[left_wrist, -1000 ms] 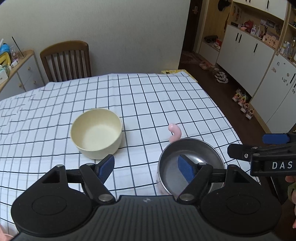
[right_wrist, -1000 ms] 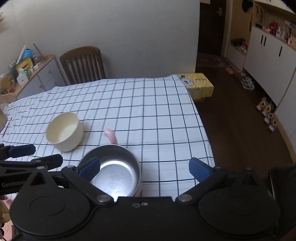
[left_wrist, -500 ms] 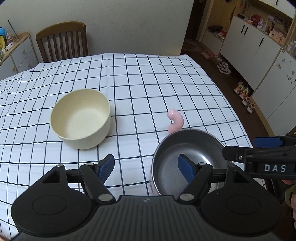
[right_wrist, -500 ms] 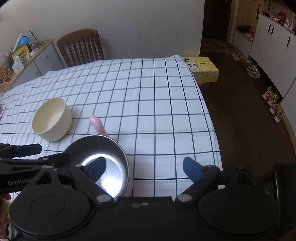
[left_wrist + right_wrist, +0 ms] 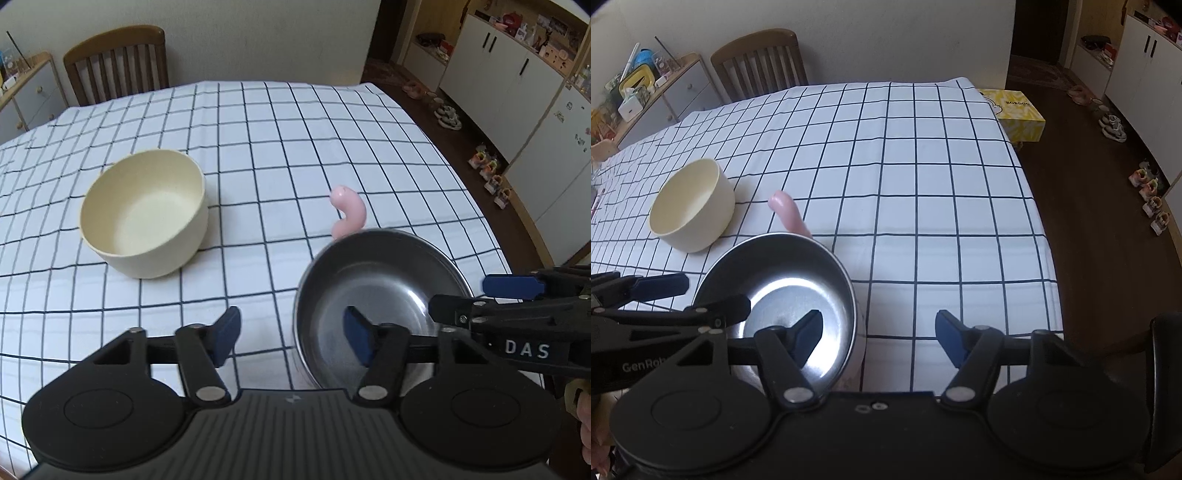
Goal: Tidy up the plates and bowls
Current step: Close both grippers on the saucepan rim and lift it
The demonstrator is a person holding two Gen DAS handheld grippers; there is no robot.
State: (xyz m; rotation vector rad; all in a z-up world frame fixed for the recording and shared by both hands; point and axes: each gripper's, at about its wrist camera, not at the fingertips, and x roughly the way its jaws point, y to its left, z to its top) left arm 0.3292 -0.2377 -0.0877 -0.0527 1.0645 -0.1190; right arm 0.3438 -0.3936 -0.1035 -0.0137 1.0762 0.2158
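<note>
A cream bowl (image 5: 144, 214) stands on the checked tablecloth (image 5: 295, 147); it also shows in the right wrist view (image 5: 690, 205). A steel bowl (image 5: 376, 295) with a pink curved handle (image 5: 349, 216) sits near the table's front edge, and shows in the right wrist view (image 5: 783, 295). My left gripper (image 5: 291, 336) is open, its right finger over the steel bowl's left rim. My right gripper (image 5: 879, 332) is open, its left finger over the steel bowl's right rim. Both grippers are empty.
A wooden chair (image 5: 118, 62) stands at the table's far side. A sideboard with clutter (image 5: 646, 96) is at the far left. A yellow box (image 5: 1015, 114) lies on the floor past the table's right corner. White cabinets (image 5: 517, 74) and shoes line the right wall.
Both grippers have moved forward and lower toward the table. The bowls look nearer and larger. The bowls themselves have not moved.
</note>
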